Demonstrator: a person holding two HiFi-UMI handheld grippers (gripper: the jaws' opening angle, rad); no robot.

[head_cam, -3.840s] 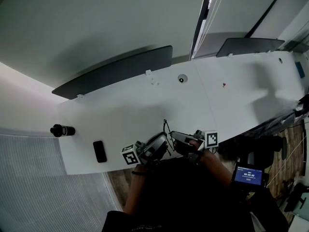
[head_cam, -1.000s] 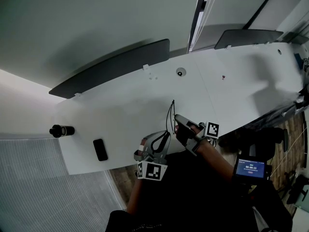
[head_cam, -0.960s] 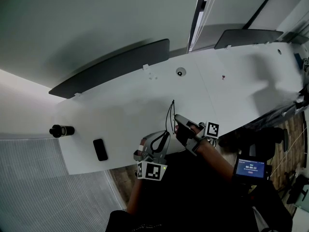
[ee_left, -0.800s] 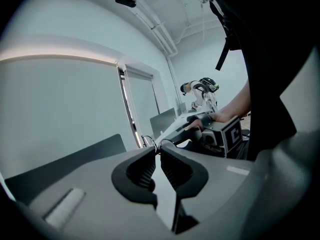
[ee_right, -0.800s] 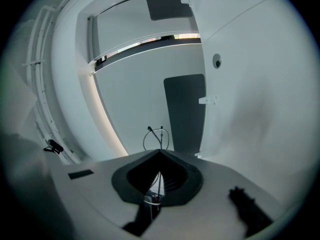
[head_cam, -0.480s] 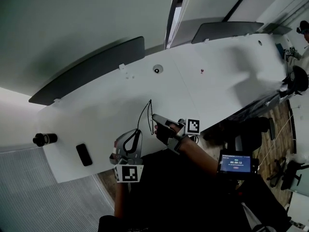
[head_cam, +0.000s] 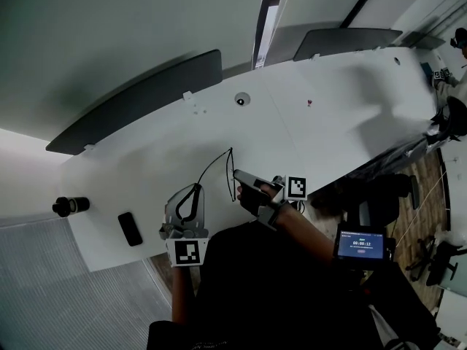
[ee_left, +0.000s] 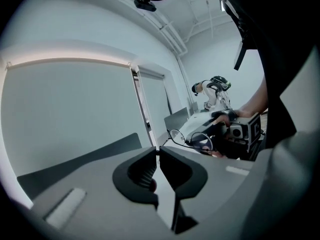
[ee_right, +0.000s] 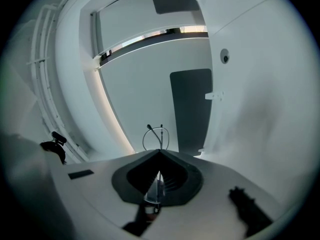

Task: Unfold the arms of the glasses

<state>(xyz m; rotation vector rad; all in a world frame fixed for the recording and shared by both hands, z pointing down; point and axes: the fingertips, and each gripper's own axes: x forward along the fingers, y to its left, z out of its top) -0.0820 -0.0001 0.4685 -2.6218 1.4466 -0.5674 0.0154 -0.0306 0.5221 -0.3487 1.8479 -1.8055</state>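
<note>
The thin wire-framed glasses hang above the white table's near edge. My right gripper is shut on them. In the right gripper view a lens sits between its jaws and the rim sticks out past the tips. One arm of the glasses is swung out to the left and ends at my left gripper. Its jaws have just been closing. In the left gripper view only a narrow slit shows at the left gripper, and the glasses are ahead of it.
A black phone lies near the table's left front corner. A black cylinder sits at the left edge. A round grommet is at the table's back, with dark panels behind. A small screen hangs at the person's right.
My left gripper has moved left, away from the right one. The glasses' arm that hung down beside the frame now stretches out to the left. The right gripper has stayed put.
</note>
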